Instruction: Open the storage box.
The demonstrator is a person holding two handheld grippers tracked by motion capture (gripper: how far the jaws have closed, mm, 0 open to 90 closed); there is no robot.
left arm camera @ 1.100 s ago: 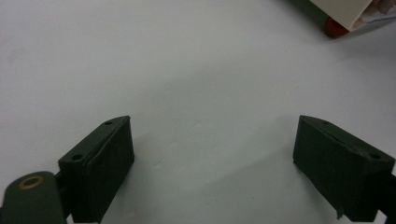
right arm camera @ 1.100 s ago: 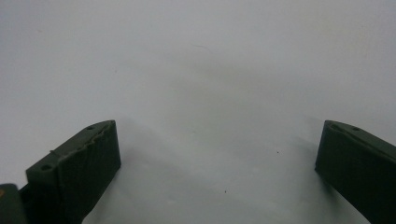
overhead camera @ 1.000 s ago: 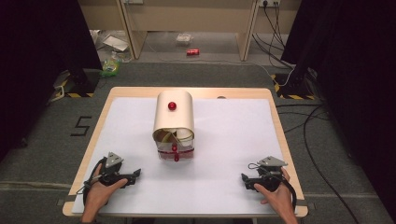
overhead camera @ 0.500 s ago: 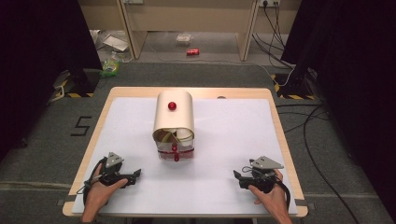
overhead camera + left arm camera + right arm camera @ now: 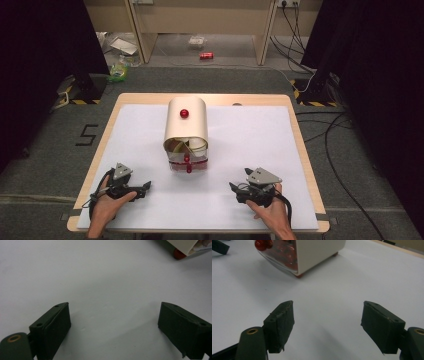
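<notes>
The right gripper (image 5: pixel 239 190) has moved inward toward the bread box (image 5: pixel 186 131) at the middle of the tabletop (image 5: pixel 250 150); its jaws have just been closing slightly, yet stand apart, empty. The left gripper (image 5: pixel 144 187) rests with jaws apart. An approach seems to begin.

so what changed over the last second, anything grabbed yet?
Nothing grabbed. The right gripper slid leftward across the white sheet, toward the cream bread box, and its jaws have just been closing a little; they are open, with nothing between them. The left gripper stayed put, jaws open and empty. The bread box hasn't moved.
</notes>
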